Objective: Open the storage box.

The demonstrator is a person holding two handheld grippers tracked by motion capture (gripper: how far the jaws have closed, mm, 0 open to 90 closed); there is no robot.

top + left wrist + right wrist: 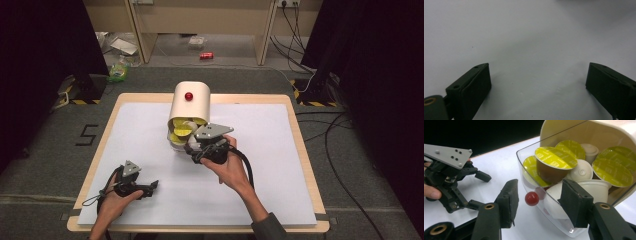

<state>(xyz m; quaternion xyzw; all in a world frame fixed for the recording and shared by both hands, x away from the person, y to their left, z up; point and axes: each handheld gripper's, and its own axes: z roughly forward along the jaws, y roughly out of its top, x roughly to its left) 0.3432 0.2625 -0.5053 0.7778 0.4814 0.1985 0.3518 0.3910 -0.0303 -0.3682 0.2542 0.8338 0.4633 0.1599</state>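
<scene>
Quick status check. The cream pod holder (190,107) sits at the far middle of the white mat (145,130), and its clear bin (567,231) is already tipped out toward you, so I'd call the opening part done or near enough. It's stuffed with coffee pods (556,157), yellow-lidded ones and white ones, and all of them are inside. None are out on the mat, so nothing has actually been picked yet.

Your right gripper (192,147) is right up against the front of the bin. Its jaws are clenched in about as far as they go, either side of the little red knob (532,198) on the clear wall. There's a gap showing beside the knob, though, so I can't tell if the pads are really biting on anything.

Your left gripper (152,186) is parked low on the near left of the mat, well away from the holder, with its jaws spread wide and nothing between them.

My guess is that what's left is basically the main bit: getting a pod out and setting it down.
</scene>
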